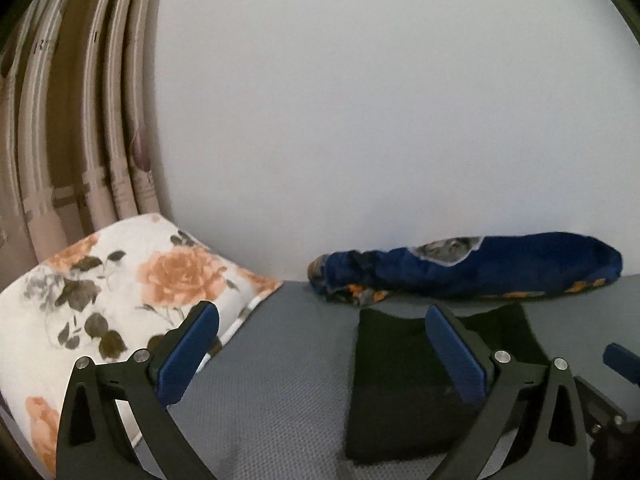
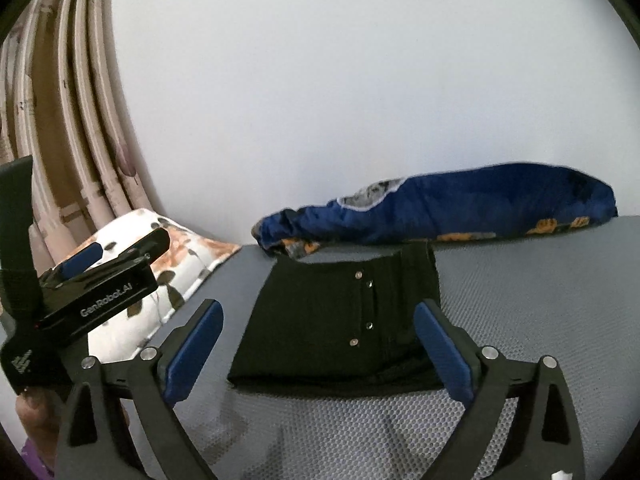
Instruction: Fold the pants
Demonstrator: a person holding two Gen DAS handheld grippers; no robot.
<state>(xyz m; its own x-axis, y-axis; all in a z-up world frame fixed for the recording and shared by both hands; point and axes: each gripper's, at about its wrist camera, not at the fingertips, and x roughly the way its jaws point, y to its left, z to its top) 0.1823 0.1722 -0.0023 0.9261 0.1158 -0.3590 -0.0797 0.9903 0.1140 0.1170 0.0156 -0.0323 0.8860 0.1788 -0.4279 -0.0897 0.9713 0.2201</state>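
Now both of your grippers hang above the bed with nothing in them: the left gripper (image 1: 322,350) has its jaws spread as wide as they go, and the right gripper (image 2: 318,346) has its jaws wide apart too, no cloth between either pair. The black pants (image 2: 340,320) lie on the grey mattress (image 2: 540,300), already folded into a compact, roughly rectangular stack, directly ahead of the right gripper and a little right of the left one. A row of small metal snaps (image 2: 368,300) runs along the top layer, from the near edge toward the wall. The stack looks slightly longer toward the wall than across (fisheye bending makes that uncertain), and its far edge sits just beside a rolled blue blanket (image 2: 460,208) against the white wall (image 2: 360,80). A floral pillow (image 1: 120,280) rests to the left, near the curtains (image 1: 80,120). The folding itself appears done, so the step in hand is most likely pulling away cleanly. Lift both grippers straight up and back, keeping the fingers clear of the top layer so no edge catches and drags open.
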